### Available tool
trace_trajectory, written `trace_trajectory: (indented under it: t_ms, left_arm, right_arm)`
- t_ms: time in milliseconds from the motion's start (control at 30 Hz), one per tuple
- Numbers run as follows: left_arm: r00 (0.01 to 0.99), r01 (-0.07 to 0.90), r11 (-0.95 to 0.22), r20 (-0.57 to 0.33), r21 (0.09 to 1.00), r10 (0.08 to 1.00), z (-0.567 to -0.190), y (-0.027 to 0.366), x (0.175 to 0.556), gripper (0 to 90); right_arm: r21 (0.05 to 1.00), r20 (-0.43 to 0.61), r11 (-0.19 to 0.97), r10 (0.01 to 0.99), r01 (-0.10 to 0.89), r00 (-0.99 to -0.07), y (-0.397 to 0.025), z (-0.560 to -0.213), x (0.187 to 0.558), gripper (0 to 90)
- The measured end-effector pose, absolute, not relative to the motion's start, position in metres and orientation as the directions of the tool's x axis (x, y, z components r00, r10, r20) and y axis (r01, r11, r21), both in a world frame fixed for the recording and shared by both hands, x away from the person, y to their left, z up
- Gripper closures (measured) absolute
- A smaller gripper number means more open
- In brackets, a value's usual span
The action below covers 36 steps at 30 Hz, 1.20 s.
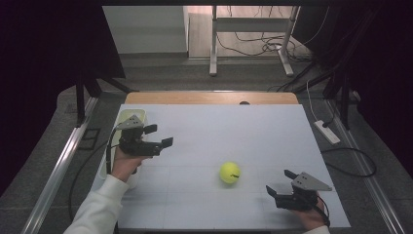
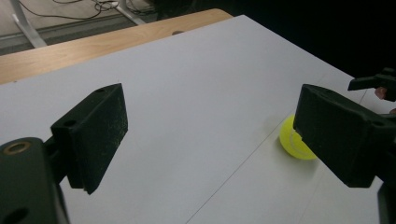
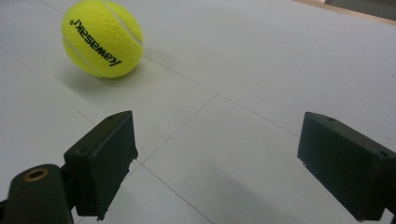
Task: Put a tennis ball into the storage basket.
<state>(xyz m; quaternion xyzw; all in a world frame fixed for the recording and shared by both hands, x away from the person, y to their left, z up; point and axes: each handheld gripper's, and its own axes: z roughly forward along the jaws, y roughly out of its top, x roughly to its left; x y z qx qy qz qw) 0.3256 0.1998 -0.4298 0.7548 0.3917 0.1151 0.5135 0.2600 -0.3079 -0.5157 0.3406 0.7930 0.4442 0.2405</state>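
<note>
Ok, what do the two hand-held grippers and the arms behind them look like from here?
Both are black, with two blocky flat-faced jaws. The left hand-held gripper and the right hand-held gripper each carry a grey three-cornered plate on top and trail a black cable. A brass-coloured ring sits near one jaw base. The left arm wears a white sleeve.

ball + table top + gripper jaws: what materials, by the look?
Tennis ball: yellow fuzzy felt with a pale seam, black print; presumably rubber beneath. Table top: matte white sheet, likely laminate or board, faint seam lines; a bare wood-look strip at the far edge. Right gripper jaws: matte black, grainy blocks, probably plastic or dense foam.
</note>
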Motion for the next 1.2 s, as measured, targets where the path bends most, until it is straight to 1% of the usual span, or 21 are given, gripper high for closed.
trace_trajectory:
  t_ms: [933, 1067, 1200]
  left_arm:
    - [0.724, 0.467, -0.216, -0.230, 0.858, 0.650, -0.437, 0.156, 0.328, 11.2]
    - [0.735, 0.463, -0.243, -0.217, 0.852, 0.642, -0.439, 0.147, 0.327, 11.2]
    - [0.743, 0.468, -0.250, -0.225, 0.847, 0.630, -0.442, 0.138, 0.328, 11.2]
  right_arm:
    - [0.868, -0.085, 0.374, 0.760, 0.326, -0.644, -0.308, -0.516, 0.260, 11.2]
    - [0.868, -0.086, 0.374, 0.760, 0.326, -0.644, -0.308, -0.516, 0.260, 11.2]
    - [0.868, -0.086, 0.374, 0.761, 0.326, -0.643, -0.308, -0.516, 0.260, 11.2]
